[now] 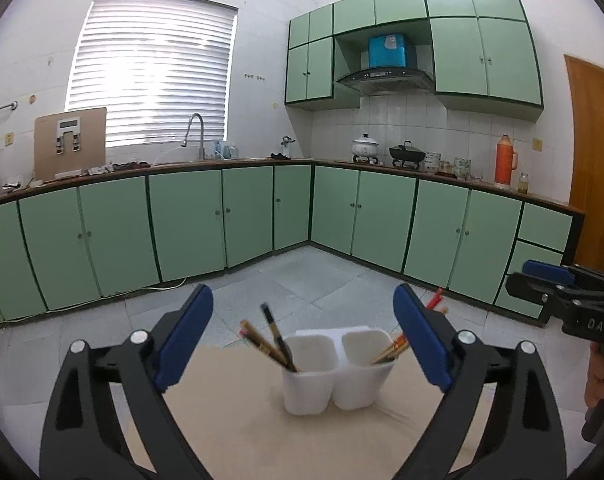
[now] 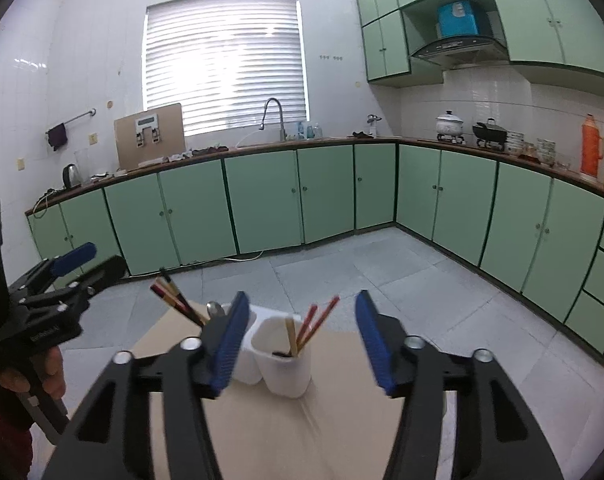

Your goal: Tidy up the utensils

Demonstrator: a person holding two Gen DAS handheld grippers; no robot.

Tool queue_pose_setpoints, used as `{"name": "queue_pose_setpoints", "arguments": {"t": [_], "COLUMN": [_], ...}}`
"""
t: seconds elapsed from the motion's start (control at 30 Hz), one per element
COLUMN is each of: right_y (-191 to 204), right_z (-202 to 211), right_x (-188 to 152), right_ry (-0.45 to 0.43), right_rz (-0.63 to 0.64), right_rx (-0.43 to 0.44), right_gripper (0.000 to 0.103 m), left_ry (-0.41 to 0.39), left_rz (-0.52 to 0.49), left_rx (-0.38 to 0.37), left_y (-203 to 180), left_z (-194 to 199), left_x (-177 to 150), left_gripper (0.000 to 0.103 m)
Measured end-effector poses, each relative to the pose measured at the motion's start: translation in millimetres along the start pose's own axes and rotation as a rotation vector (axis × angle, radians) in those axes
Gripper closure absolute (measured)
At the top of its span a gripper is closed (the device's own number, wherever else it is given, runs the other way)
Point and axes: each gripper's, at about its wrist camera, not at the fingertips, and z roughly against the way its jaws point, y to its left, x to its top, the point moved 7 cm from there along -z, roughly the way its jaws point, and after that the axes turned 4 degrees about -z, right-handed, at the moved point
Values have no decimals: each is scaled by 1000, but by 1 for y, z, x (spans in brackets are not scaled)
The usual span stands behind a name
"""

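Observation:
A white two-compartment utensil holder stands on a beige table. In the left wrist view its left compartment holds dark and brown chopsticks and its right compartment holds orange-red chopsticks. My left gripper is open and empty, just behind the holder. My right gripper is open and empty, facing the holder; its right compartment holds red chopsticks, and a spoon and dark chopsticks stand on the left.
Green kitchen cabinets and a countertop with a sink tap, pots and a thermos lie beyond a grey tiled floor. The right gripper shows at the right edge of the left wrist view, and the left gripper at the left of the right wrist view.

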Motion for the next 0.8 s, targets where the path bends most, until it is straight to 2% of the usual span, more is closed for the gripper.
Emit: {"name": "queue_pose_setpoints", "arguments": {"t": [0.2, 0.47, 0.67, 0.73, 0.8], "right_y": [9, 26, 36, 42, 50], "right_z": [26, 58, 87, 97, 108], "right_x": [-32, -66, -84, -86, -85], "right_ry": [10, 17, -8, -31, -49], "right_rz": [-31, -71, -35, -8, 19], "right_rx": [14, 44, 6, -13, -13], "right_gripper": [30, 17, 11, 6, 6], "left_ry": [29, 86, 115, 117, 110], "left_rz": [4, 17, 26, 5, -14], "left_rx": [22, 31, 14, 11, 20], "left_y": [-3, -9, -20, -25, -27], "left_z": [33, 68, 98, 108, 119], "left_x": [-22, -46, -64, -69, -71], "left_gripper": [6, 5, 5, 5, 5]}}
